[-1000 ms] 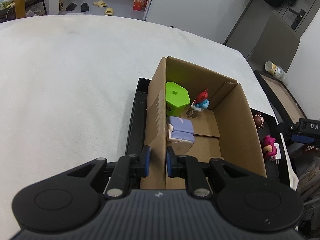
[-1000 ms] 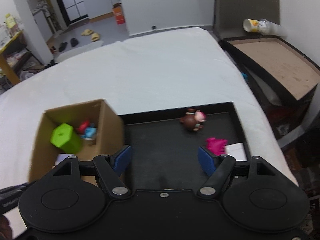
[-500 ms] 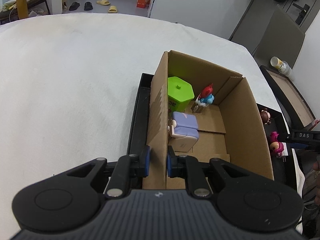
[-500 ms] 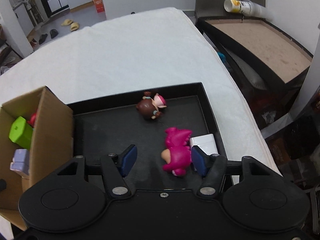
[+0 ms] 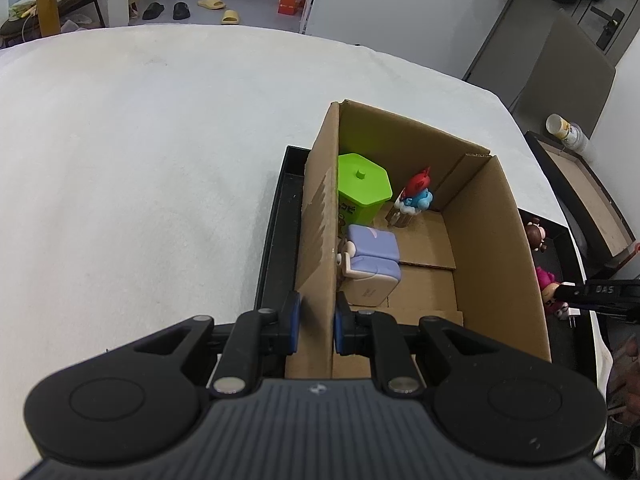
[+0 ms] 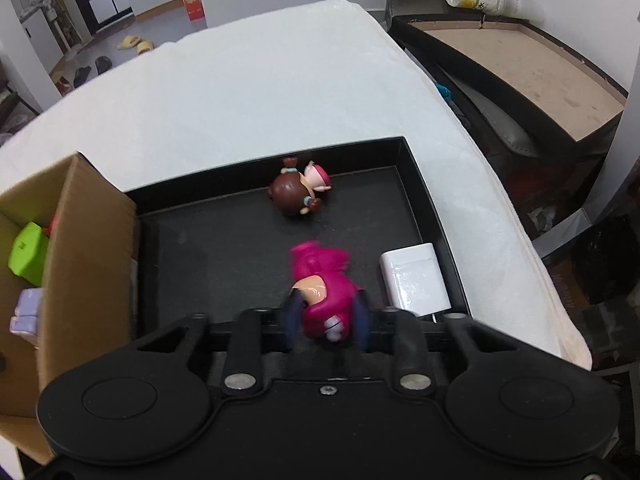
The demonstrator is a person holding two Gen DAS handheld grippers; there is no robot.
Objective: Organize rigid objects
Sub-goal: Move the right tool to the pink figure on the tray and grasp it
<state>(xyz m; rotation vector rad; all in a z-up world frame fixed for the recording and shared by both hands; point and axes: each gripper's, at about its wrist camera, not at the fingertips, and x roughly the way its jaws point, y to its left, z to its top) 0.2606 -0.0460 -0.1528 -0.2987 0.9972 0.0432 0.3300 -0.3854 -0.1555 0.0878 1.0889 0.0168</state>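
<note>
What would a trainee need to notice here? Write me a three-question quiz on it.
1. True or false: the left gripper clamps a wall of the cardboard box.
2. What is between the right gripper's fingers: A) white charger, B) pink figurine, C) brown-haired doll?
3. Which lidded thing stands in the box's far corner?

Key: 1 true; 2 B; 3 the green container.

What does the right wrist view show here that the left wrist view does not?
Only the right wrist view shows the right gripper closed around the pink figurine and the whole white charger on the black tray. Only the left wrist view shows the left gripper clamping the cardboard box wall, plus the blue-and-red figure. Both show the green container, brown-haired doll and purple item.
</note>
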